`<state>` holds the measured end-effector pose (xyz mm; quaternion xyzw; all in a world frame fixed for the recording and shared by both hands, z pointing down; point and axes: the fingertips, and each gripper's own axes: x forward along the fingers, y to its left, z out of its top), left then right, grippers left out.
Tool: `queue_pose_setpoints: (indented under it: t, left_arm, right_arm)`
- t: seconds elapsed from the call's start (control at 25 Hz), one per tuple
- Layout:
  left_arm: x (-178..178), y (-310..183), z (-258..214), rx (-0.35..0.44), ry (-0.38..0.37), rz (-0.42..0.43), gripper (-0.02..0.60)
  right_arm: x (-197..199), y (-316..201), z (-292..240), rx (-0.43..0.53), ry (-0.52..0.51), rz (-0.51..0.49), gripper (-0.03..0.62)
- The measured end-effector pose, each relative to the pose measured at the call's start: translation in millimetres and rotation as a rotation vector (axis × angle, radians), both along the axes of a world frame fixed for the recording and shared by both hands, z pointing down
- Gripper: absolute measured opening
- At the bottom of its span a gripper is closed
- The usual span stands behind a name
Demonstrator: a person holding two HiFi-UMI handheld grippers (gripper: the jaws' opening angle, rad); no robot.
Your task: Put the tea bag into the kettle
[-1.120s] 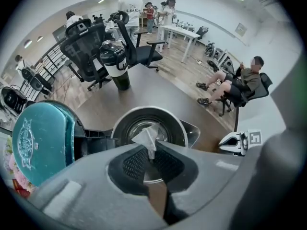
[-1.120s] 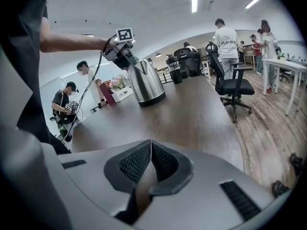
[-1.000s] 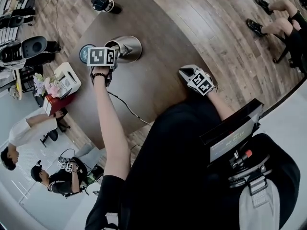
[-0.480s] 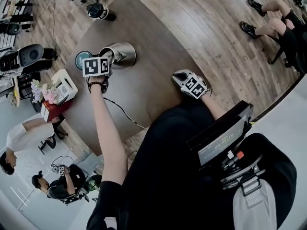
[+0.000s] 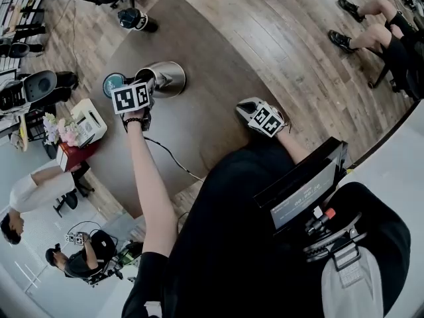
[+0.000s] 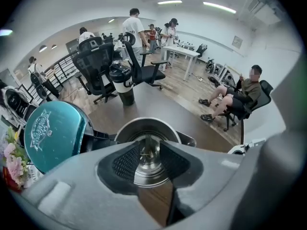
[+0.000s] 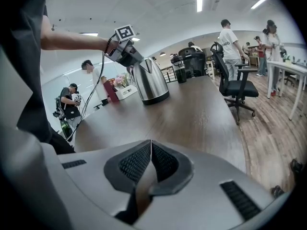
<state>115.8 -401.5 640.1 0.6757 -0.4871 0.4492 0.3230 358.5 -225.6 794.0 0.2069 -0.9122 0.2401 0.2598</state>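
Observation:
The steel kettle (image 5: pixel 164 78) stands on the round brown table (image 5: pixel 212 65) with its teal lid (image 5: pixel 112 83) swung open. My left gripper (image 5: pixel 146 83) hangs just over the mouth and points steeply down. In the left gripper view I look straight into the kettle (image 6: pixel 147 128), next to its lid (image 6: pixel 53 135). The left gripper (image 6: pixel 148 153) has just been opening; a thin pale strip, possibly the tea bag, shows in the gap, and neither pad touches it. My right gripper (image 5: pixel 260 114) (image 7: pixel 150 147) rests shut and empty near the table's front edge, facing the kettle (image 7: pixel 149 83).
A black tumbler (image 5: pixel 134 18) (image 6: pixel 122 83) stands at the table's far side. A white box (image 5: pixel 91 116) with flowers sits beside the table's left edge, and a cable (image 5: pixel 169 156) runs across the tabletop. Office chairs (image 6: pixel 144 66) and several people are around.
The left gripper stays over the kettle's mouth, its marker cube tipped slightly. The right gripper has not moved. The head camera has shifted a little.

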Motion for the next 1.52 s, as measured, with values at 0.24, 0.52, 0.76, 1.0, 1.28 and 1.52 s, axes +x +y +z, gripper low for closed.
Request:
queue_pose_setpoints:
  t: [0.24,0.52,0.76,1.0,1.28,1.52]
  left_arm:
    - [0,3,-6,0.039,-0.016,-0.01,0.129]
    - [3,16,-29,0.263,-0.013,-0.03,0.129]
    - [8,54,-50,0.404,0.005,-0.049,0.127]
    - [2,99,-53,0.467,-0.023,-0.045,0.068]
    - [-9,152,-51,0.532,0.007,-0.078,0.012]
    - [3,198,-79,0.67,0.11,-0.043,0.006]
  right_arm:
    - [2,6,0,-0.002,0.013,-0.009,0.008]
    - [0,7,4,0.014,0.031,-0.023,0.008]
    - [1,14,9,0.008,0.075,-0.072,0.008]
    - [1,16,14,0.0,0.124,-0.093,0.008]
    - [1,10,14,-0.044,0.146,-0.056,0.008]
    - [-40,17,-42,0.066,0.051,-0.092,0.008]
